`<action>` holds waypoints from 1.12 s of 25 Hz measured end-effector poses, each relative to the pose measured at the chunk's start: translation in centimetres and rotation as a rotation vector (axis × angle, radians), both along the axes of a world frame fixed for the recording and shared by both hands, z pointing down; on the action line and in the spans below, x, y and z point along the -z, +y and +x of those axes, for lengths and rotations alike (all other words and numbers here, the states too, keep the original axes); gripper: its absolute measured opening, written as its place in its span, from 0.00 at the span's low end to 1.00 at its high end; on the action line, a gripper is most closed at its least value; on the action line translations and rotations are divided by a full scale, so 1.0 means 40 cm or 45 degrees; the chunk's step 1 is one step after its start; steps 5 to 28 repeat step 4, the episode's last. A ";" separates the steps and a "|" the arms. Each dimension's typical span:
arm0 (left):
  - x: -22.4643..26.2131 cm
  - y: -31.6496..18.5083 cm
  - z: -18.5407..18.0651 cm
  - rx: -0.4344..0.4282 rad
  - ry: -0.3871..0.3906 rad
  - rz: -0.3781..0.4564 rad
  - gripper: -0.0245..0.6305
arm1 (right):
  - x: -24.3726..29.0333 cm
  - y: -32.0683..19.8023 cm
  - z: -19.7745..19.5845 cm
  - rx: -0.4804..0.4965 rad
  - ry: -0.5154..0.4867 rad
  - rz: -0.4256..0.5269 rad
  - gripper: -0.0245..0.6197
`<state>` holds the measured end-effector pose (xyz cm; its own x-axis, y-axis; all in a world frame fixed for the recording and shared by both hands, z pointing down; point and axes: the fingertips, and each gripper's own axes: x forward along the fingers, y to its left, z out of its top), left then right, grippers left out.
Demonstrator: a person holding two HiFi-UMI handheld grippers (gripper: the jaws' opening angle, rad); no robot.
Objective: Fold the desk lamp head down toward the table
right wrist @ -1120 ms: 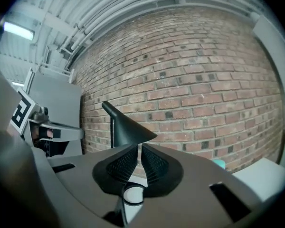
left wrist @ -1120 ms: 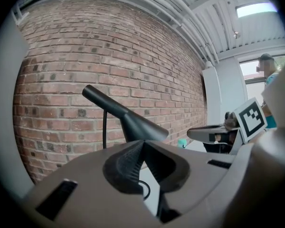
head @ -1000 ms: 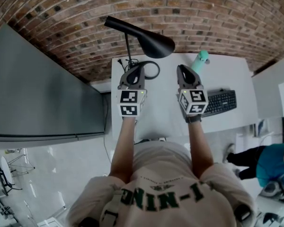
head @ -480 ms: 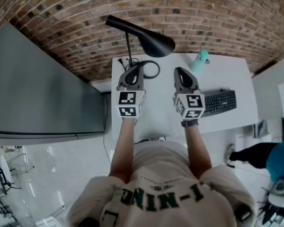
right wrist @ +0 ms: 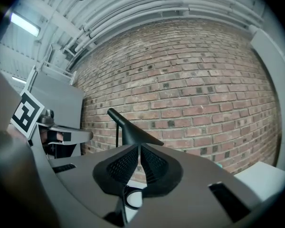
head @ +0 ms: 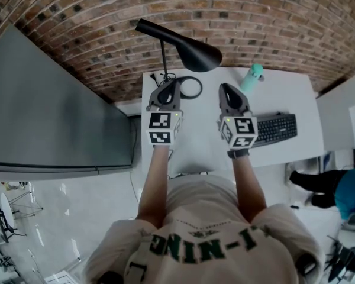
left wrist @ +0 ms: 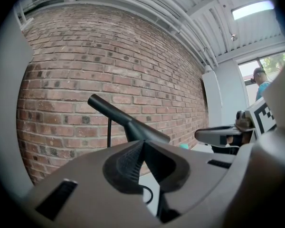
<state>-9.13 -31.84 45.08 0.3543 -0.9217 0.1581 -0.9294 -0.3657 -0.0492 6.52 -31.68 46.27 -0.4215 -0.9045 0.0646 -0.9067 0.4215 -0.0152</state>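
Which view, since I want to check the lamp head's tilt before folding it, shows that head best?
The head view: the whole black lamp head shows from above, clear of the left gripper and right gripper. In each gripper view, that gripper's shut jaws cover the head's lower edge.

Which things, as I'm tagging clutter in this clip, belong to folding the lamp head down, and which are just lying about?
Job: black desk lamp, left gripper, right gripper, both shut and holding nothing.
Lying about: teal bottle, black keyboard, both on the white table.
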 end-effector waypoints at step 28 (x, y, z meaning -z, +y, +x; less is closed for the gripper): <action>-0.002 -0.013 -0.006 -0.005 -0.006 -0.005 0.04 | 0.006 -0.008 -0.008 0.004 0.007 0.006 0.07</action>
